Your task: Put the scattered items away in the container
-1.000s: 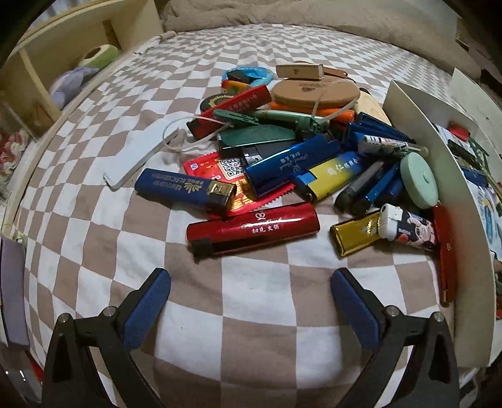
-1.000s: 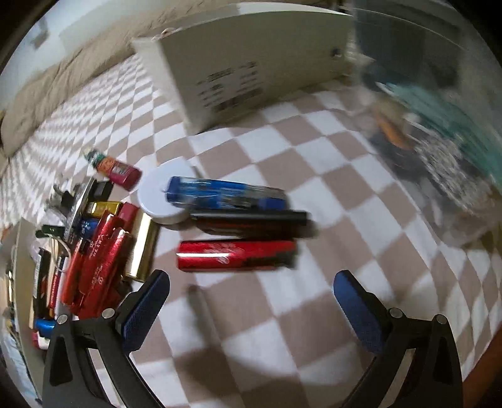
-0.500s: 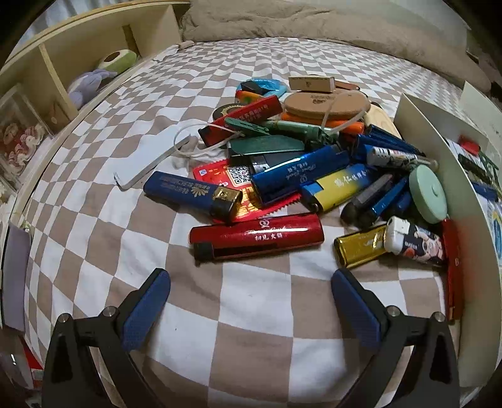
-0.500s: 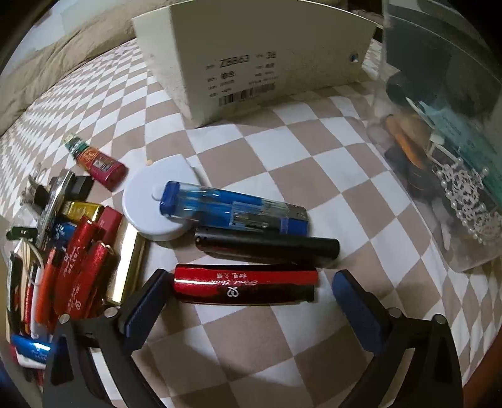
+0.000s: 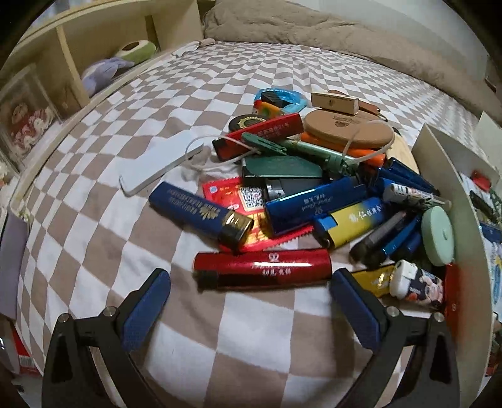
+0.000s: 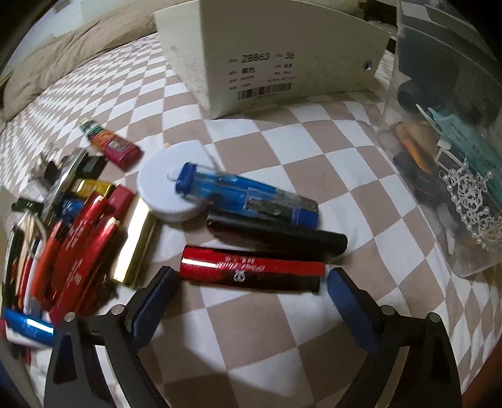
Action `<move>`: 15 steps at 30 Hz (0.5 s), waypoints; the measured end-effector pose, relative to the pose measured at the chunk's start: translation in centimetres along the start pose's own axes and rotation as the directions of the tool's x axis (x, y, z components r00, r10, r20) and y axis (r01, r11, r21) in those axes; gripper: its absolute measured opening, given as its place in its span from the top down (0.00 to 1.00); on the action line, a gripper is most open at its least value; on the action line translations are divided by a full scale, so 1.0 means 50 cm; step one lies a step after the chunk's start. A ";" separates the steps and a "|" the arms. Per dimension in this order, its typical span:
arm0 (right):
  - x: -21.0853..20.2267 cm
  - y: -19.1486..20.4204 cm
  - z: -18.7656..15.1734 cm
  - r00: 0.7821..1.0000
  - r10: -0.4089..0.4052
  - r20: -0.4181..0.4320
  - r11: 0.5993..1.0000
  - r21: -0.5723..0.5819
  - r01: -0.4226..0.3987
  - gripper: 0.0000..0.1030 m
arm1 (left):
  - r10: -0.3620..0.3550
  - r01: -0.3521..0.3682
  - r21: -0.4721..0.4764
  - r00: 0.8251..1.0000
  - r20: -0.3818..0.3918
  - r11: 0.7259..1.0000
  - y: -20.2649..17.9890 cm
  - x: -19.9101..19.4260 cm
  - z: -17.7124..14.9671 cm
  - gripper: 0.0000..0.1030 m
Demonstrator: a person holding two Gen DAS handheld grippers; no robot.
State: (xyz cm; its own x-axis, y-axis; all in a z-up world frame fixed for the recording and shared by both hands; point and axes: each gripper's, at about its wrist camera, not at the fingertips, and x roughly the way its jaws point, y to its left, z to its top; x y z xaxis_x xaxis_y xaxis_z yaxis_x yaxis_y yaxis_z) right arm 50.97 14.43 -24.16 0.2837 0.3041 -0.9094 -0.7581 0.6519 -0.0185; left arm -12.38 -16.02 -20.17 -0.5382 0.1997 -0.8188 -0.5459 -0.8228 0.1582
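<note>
Several lighters and small items lie heaped on the checkered bed sheet. In the left wrist view a red lighter (image 5: 262, 270) lies crosswise at the near edge of the pile. My left gripper (image 5: 250, 282) is open just in front of it, one fingertip near each end. A white box wall (image 5: 445, 175) borders the pile on the right. In the right wrist view another red lighter (image 6: 251, 273) lies between the fingers of my right gripper (image 6: 253, 279). Its jaws are closing, and the pads are not pressing on the lighter. Behind it lie a black lighter (image 6: 279, 235) and a clear blue lighter (image 6: 248, 194).
A white shoe box (image 6: 266, 62) stands behind the right-hand lighters. A clear plastic tub (image 6: 439, 157) holding beads and oddments sits at the right. A white round disc (image 6: 163, 188) lies under the blue lighter. A wooden shelf (image 5: 78, 62) runs along the bed's left side, and a beige blanket (image 5: 313, 28) lies at the far end.
Both grippers have drawn closer to their red lighters. The right gripper's fingers have narrowed and now flank its lighter, which earlier lay ahead of them.
</note>
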 end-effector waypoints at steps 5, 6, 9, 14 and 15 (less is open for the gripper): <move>-0.013 0.001 -0.009 1.000 0.009 0.012 0.998 -0.058 -0.008 0.12 | 0.015 -0.015 -0.007 1.000 -0.013 1.000 -0.001 0.007 0.016 0.05; -0.017 0.011 -0.012 1.000 0.010 0.015 0.997 -0.074 -0.009 0.14 | 0.013 -0.013 0.011 1.000 -0.010 1.000 -0.005 0.005 0.017 0.08; -0.030 0.008 -0.031 0.999 0.030 0.023 0.995 -0.092 -0.028 0.18 | 0.011 -0.011 0.067 1.000 -0.001 0.998 -0.019 -0.004 0.016 0.18; -0.031 0.026 -0.037 0.998 0.048 0.033 0.991 -0.128 -0.043 0.23 | 0.004 -0.004 0.078 1.000 -0.004 0.997 -0.021 -0.009 0.013 0.18; -0.035 0.026 -0.042 0.998 0.051 0.033 0.990 -0.134 -0.046 0.23 | 0.003 -0.003 0.080 1.000 -0.004 0.997 -0.021 -0.010 0.013 0.18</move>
State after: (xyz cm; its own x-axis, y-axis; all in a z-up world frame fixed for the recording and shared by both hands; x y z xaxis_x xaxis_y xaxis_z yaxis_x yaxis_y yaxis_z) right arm 48.25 13.28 -23.49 0.2637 0.3597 -0.8950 -0.8423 0.5381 -0.0319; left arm -11.95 -14.91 -19.59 -0.5372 0.1944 -0.8207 -0.5938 -0.7782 0.2043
